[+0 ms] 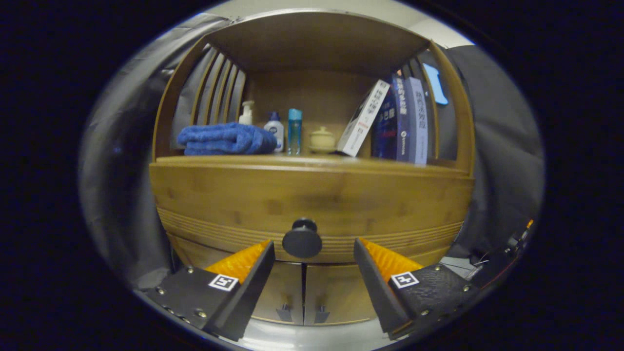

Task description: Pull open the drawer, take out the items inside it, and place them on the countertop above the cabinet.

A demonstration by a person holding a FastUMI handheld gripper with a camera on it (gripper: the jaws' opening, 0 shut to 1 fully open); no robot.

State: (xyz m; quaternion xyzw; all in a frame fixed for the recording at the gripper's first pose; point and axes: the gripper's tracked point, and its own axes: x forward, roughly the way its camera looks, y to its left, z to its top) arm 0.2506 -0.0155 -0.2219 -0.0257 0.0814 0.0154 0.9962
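A bamboo cabinet stands in front of me. Its drawer front (312,197) is closed, with a round dark knob (302,239) at its middle. My gripper (314,246) is open, and the knob sits between the two fingertips, a little ahead of them, with a gap on each side. The countertop (312,161) above the drawer carries a folded blue towel (226,139), small bottles and books. The inside of the drawer is hidden.
On the countertop stand a white pump bottle (247,113), a white bottle (275,129), a blue bottle (294,130), a small lidded jar (322,138) and leaning books (390,122). Two lower cabinet doors (304,297) sit beneath the drawer. Cables lie at the right (507,248).
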